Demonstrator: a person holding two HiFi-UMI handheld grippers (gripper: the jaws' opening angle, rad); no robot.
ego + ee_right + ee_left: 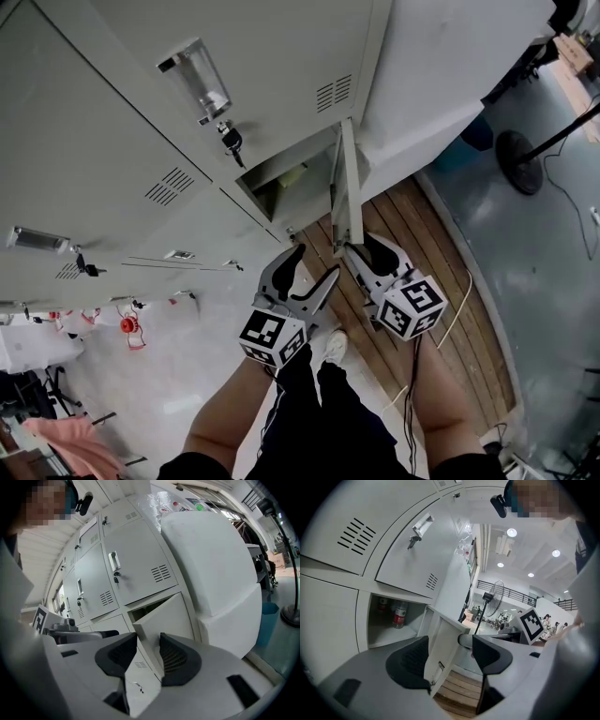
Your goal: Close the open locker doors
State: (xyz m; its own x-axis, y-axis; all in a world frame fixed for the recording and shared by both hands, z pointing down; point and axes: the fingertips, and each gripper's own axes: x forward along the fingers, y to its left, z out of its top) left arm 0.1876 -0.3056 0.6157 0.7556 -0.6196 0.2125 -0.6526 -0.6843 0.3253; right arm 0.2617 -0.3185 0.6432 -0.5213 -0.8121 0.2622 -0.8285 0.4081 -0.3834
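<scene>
One bottom locker door point(168, 616) stands swung out; neighbouring doors point(112, 141) shut; right tool point(148, 640) half open, the door's free edge between its jaws, gap showing at one pad so no pinch; probably straddling the edge to steer the swing shut; left tool point(450, 641) well open, empty, just beside the door on its inner side, likely backup; compartment point(389, 634) holds bottles point(399, 615), set back, clear of the door's path.

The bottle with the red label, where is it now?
In the left gripper view it is at the lower left: the bottle stands inside the open locker compartment, left of the open door and beneath the closed upper door.
</scene>
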